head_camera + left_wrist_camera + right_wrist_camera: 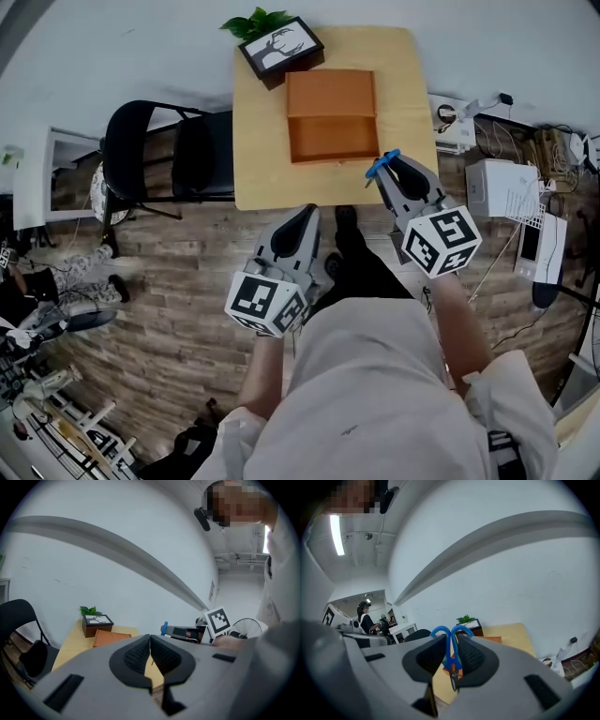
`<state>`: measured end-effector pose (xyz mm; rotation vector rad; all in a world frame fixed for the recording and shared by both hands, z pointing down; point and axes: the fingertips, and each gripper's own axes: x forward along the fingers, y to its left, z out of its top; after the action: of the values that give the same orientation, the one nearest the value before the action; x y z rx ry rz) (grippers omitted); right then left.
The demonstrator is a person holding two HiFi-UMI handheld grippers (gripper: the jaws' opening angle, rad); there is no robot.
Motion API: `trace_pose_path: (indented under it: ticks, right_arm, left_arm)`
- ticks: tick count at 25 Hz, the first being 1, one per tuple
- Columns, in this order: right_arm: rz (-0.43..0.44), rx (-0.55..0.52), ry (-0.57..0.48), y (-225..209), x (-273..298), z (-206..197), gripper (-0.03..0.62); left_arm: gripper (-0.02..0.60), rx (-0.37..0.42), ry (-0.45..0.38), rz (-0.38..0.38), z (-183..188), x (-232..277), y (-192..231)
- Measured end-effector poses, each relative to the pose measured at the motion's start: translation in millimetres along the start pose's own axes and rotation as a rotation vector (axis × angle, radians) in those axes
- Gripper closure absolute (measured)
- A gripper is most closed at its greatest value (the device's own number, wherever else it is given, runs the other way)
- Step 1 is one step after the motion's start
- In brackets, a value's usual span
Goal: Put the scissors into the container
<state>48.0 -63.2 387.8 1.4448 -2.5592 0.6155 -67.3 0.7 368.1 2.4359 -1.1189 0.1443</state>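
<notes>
Hanging nearest me, just short of the worktop [258, 141], my left claw [309, 214] is pressed together, empty. Right of it, my right claw [392, 173] pinches the blue-handled scissors [449, 648] over the worktop's near edge. The orange container [331, 117] lies farther, mid-worktop.

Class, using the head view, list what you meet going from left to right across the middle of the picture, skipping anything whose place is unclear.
black chair → left gripper → right gripper, holding the blue scissors → white box
</notes>
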Motion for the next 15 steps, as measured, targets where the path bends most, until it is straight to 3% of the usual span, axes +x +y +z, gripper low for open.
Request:
trace_pose_path:
  ticks: [15]
  right_arm:
    - [0.071,-0.035,0.123,-47.5,112.2,-13.1,0.530]
  left_arm:
    - [0.574,-0.027,0.045,0.027,27.4,72.7,61.2]
